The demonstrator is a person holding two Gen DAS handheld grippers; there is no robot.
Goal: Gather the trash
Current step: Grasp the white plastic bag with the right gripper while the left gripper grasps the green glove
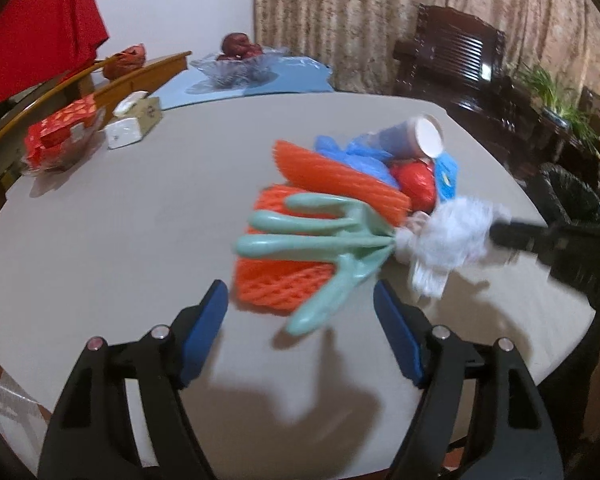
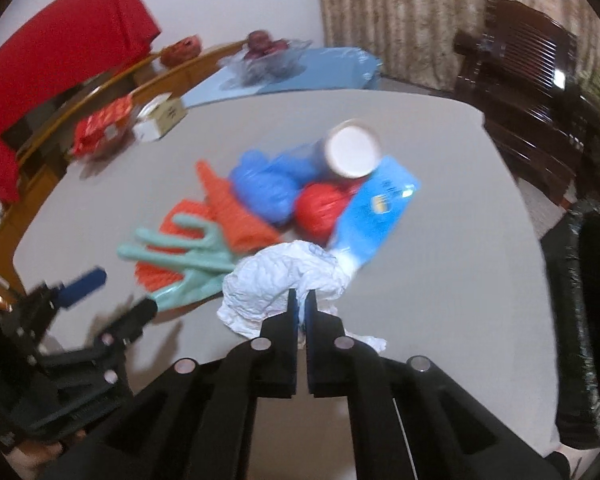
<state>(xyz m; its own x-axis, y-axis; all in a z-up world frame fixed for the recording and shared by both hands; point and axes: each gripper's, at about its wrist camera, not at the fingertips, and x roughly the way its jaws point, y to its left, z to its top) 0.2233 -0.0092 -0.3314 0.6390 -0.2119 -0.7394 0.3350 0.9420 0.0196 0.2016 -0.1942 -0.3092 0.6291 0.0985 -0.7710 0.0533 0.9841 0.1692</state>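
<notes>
A: Grey tabletop (image 1: pixel 120 216), smooth, with rounded corners. Trash heaped right of its middle: orange foam net (image 1: pixel 300 240), mint rubber glove (image 1: pixel 312 244) lying over it, blue plastic bag (image 1: pixel 356 156), red wrapper (image 1: pixel 416 184), flat blue packet (image 1: pixel 446 174), paper cup (image 1: pixel 416 136) tipped on its side on top of the heap.

B: And the grippers?

A: Right gripper (image 2: pixel 301 300) pressed together on the crumpled white tissue (image 2: pixel 276 280), at the near edge of the heap, touching the glove cuff. Whether lifted off the table or not, cannot tell. Left gripper (image 1: pixel 300 312) spread wide, holding nothing, 2 blue pads (image 1: pixel 204 332) on either side of the glove's cuff end, not touching it.

B: Far side of the table?

A: Red gift box (image 1: pixel 60 132) and 2 small tissue boxes (image 1: pixel 134 122) near the far left edge. Behind, a blue mat (image 1: pixel 268 80) with a glass bowl (image 1: pixel 236 66) of dark red fruit.

B: The room?

A: White wall with red cloth (image 1: pixel 40 28) hanging at left, beige patterned curtain (image 1: pixel 360 20) behind, dark carved wooden chair (image 1: pixel 456 60) at right, green plant (image 1: pixel 552 92) further right. Bin with black liner (image 2: pixel 592 320) just beside the table's right edge. Wooden rail (image 1: pixel 80 88) curving along the left side.
</notes>
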